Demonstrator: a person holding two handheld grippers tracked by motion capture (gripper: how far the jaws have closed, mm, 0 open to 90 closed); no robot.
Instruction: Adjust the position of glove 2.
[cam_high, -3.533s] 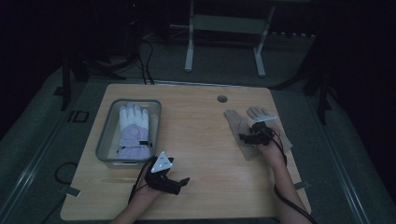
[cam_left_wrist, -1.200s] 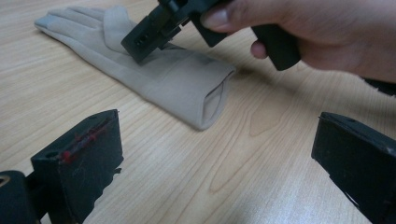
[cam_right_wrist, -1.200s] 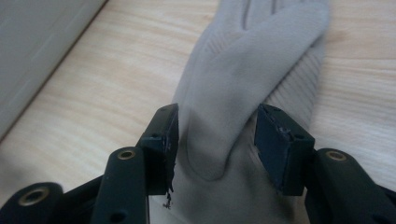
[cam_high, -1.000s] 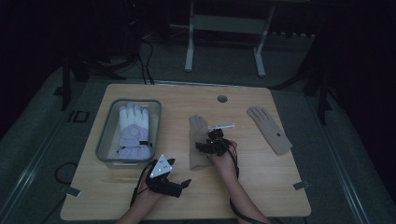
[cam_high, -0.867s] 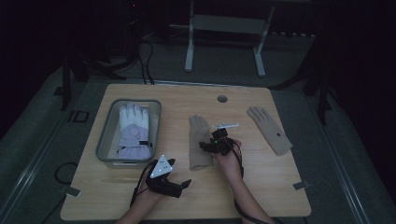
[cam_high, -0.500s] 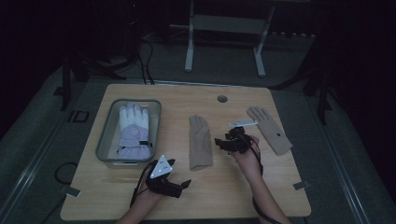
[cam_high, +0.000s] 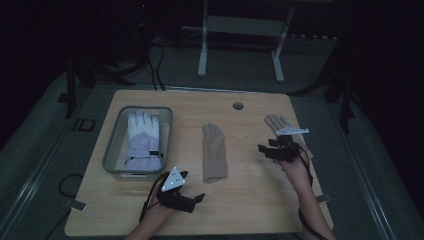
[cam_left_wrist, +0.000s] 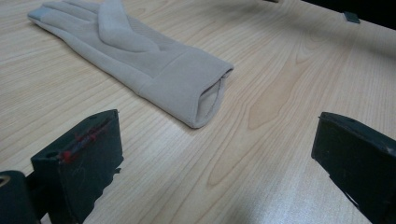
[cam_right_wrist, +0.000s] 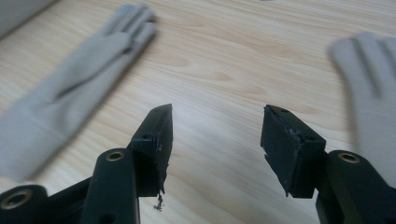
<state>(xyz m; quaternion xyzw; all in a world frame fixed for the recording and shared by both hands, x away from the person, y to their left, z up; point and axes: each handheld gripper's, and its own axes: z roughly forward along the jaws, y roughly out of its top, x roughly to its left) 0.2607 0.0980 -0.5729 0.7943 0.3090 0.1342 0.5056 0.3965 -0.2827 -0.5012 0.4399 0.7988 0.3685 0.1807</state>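
Observation:
One beige glove (cam_high: 215, 152) lies flat in the middle of the table, fingers pointing away from me; its cuff (cam_left_wrist: 196, 88) opens toward my left gripper (cam_left_wrist: 218, 140). That gripper (cam_high: 196, 198) rests near the front edge with its jaws wide open on nothing. A second beige glove (cam_high: 276, 122) lies at the right, and its near end is hidden behind my right gripper (cam_high: 265, 151). In the right gripper view the right gripper (cam_right_wrist: 218, 120) is open over bare wood, with the middle glove (cam_right_wrist: 74, 79) to its left and the second glove (cam_right_wrist: 373, 79) to its right.
A grey bin (cam_high: 114, 150) at the table's left holds a white and lavender winter glove (cam_high: 142, 137). A round cable hole (cam_high: 238, 106) sits near the far edge. Metal stand legs (cam_high: 202, 50) and cables lie on the dark floor beyond the table.
My right gripper has moved right, away from the middle glove and up to the right glove, jaws empty. The middle glove stays flat where it lay. My left gripper has kept still.

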